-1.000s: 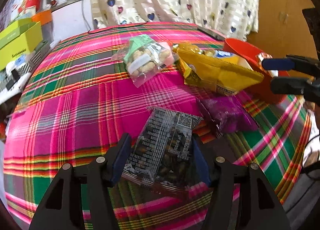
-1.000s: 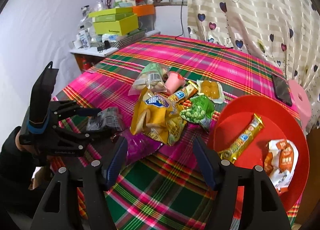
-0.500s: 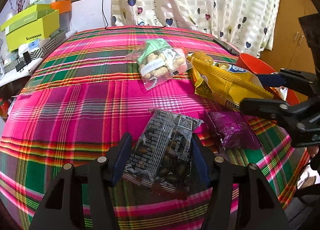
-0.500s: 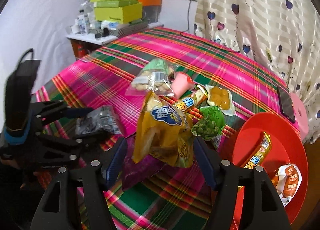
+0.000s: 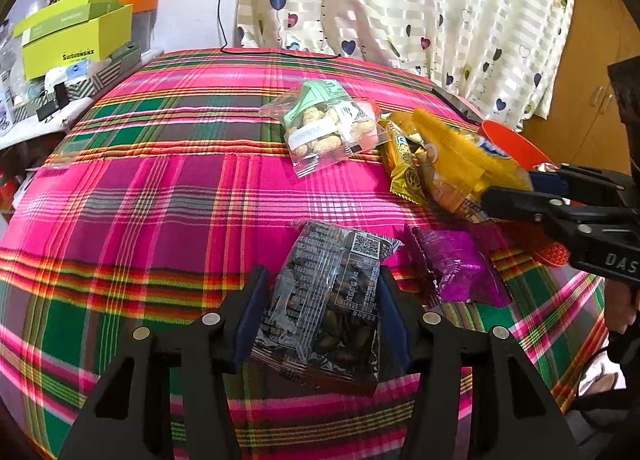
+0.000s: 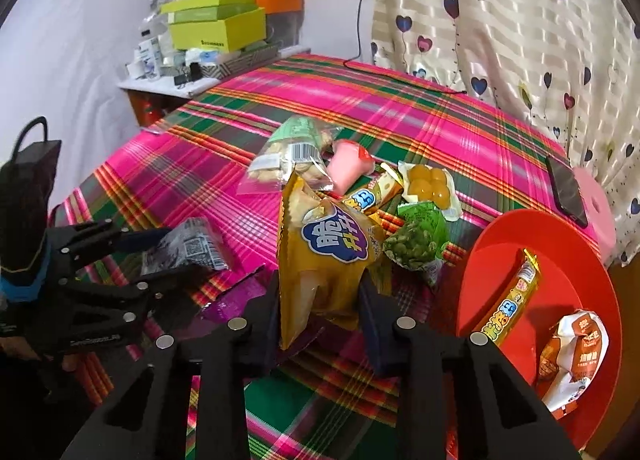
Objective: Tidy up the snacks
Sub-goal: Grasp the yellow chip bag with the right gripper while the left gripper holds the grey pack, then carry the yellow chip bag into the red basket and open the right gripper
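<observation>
My left gripper (image 5: 320, 308) is open around a black snack packet (image 5: 328, 300) that lies on the plaid tablecloth (image 5: 168, 196); the packet also shows in the right wrist view (image 6: 188, 248). My right gripper (image 6: 320, 312) has closed on the lower end of a yellow chip bag (image 6: 324, 256), which stands tilted up; from the left wrist view the bag (image 5: 456, 164) sits between its fingers (image 5: 516, 200). A purple packet (image 5: 460, 268) lies beside the black one. A red plate (image 6: 560, 260) at the right holds a long yellow bar (image 6: 512, 300) and a white-orange packet (image 6: 568, 360).
A clear bag of nuts (image 5: 328, 128), a pink packet (image 6: 348, 168), a green pea packet (image 6: 416, 244), a yellow ball packet (image 6: 428, 184) and a small yellow bar (image 5: 404, 168) lie mid-table. A phone (image 6: 566, 188) lies far right. Green boxes (image 6: 216, 24) stand on a side shelf.
My right gripper has moved in on the yellow chip bag and narrowed onto it, lifting its end. My left gripper stays open around the black packet.
</observation>
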`<state>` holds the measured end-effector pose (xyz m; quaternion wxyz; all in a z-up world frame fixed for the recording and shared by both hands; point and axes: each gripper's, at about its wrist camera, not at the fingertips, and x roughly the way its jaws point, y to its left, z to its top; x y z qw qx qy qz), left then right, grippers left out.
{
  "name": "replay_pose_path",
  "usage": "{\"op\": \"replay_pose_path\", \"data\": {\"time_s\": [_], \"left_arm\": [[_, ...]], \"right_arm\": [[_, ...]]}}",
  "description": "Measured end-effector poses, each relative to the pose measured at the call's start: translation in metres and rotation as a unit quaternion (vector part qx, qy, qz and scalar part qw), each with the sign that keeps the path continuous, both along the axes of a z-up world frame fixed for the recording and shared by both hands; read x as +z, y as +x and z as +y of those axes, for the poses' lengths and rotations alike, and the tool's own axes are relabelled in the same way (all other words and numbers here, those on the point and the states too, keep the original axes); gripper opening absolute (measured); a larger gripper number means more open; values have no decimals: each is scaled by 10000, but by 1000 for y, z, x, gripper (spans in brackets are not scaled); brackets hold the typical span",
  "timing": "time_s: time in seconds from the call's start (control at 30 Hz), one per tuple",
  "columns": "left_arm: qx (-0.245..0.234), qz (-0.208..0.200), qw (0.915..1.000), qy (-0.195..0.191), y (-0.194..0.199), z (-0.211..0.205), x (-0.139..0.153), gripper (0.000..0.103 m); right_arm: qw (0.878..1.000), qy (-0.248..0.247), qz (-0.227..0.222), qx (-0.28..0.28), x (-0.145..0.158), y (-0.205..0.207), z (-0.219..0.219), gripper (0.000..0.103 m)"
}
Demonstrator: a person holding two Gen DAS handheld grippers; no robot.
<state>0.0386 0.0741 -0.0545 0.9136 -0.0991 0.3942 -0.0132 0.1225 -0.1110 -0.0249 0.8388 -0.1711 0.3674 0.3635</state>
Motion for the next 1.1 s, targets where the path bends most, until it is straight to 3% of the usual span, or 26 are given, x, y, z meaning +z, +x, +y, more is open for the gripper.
{"op": "replay_pose_path", "data": {"time_s": [0.8,1.1], "left_arm": [[263,-312,9990,172,-16,-20,41,51],[148,-475,9986,152,-14,-36,54,51]], "right_arm": [[9952,925,-322,58,46,-30,-49,32],[9927,1109,-425,-202,56,-29,-81,32]]}}
